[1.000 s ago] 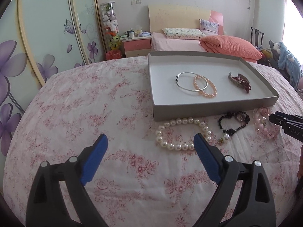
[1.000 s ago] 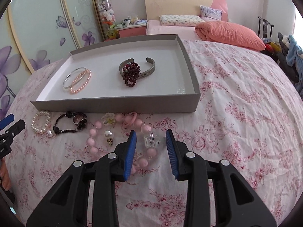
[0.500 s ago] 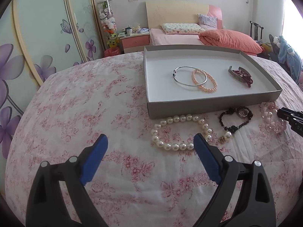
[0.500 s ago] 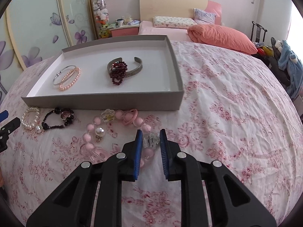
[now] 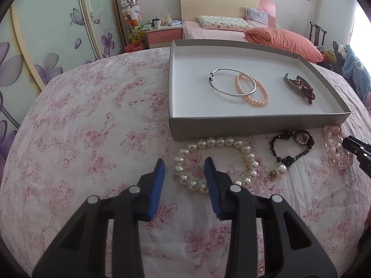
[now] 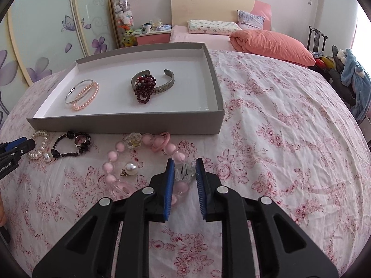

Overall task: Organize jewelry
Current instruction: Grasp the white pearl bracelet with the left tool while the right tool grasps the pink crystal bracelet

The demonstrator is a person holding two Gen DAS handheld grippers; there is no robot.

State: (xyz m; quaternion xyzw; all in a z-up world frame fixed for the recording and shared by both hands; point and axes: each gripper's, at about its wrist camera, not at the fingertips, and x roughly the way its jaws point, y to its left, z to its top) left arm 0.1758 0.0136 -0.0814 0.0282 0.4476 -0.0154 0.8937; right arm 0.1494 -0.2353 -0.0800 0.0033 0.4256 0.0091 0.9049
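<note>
Left gripper (image 5: 184, 170) jaws closing astride white pearl bracelet (image 5: 215, 163) strand, pads not yet pressing. Right gripper (image 6: 184, 170) clamped on clear faceted bead of pink bead bracelet (image 6: 143, 159), likely for lift into grey cardboard tray (image 6: 125, 122).

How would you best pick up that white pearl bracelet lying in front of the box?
Pinch the near-left arc of the white pearl bracelet, coming down from above. It lies flat as an open loop on the bedspread, so one finger can drop inside, one outside. The closing left tool straddles it there.
</note>
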